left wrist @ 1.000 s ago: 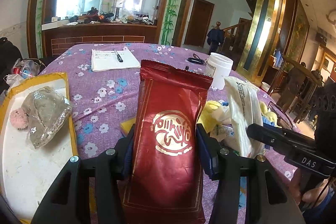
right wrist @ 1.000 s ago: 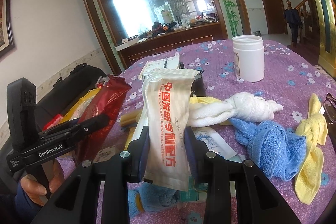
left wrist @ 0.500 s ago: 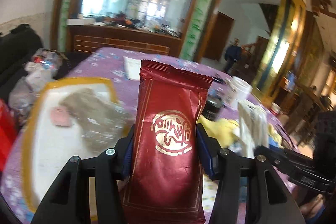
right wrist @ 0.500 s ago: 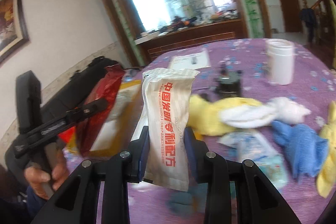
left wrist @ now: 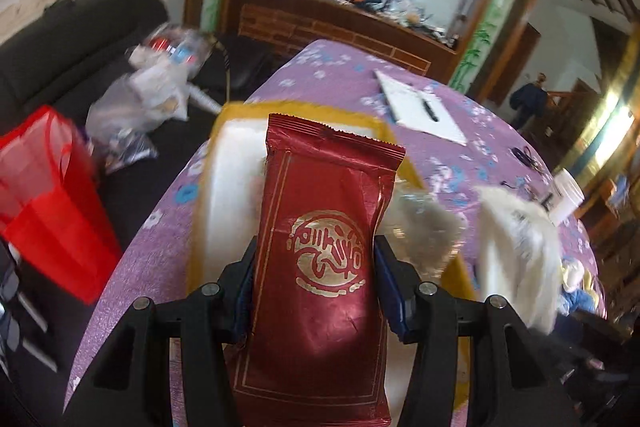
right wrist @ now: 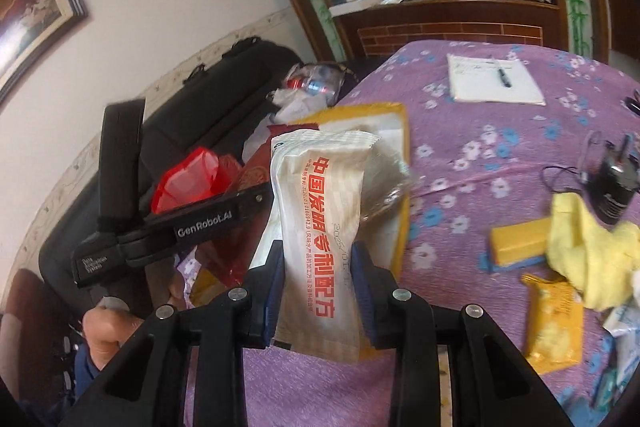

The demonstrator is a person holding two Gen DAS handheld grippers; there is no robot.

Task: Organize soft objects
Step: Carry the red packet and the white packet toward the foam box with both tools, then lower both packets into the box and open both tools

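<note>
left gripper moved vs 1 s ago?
Yes. The left gripper, shut on the red packet, swung left: the tray now sits straight ahead, not at the left.

The tray (right wrist: 394, 115) lies at the worktop's (right wrist: 472, 131) left edge, with the notepad (right wrist: 480, 83) and the pen (right wrist: 503, 75) on it toward the far edge. The cloth (right wrist: 584, 247) and two small packets (right wrist: 554, 323) lie toward the right edge. A plastic bag (left wrist: 52, 203) stands off the worktop, left of the tray.

red packet (left wrist: 320, 259), white packet (right wrist: 320, 239), upright
</note>
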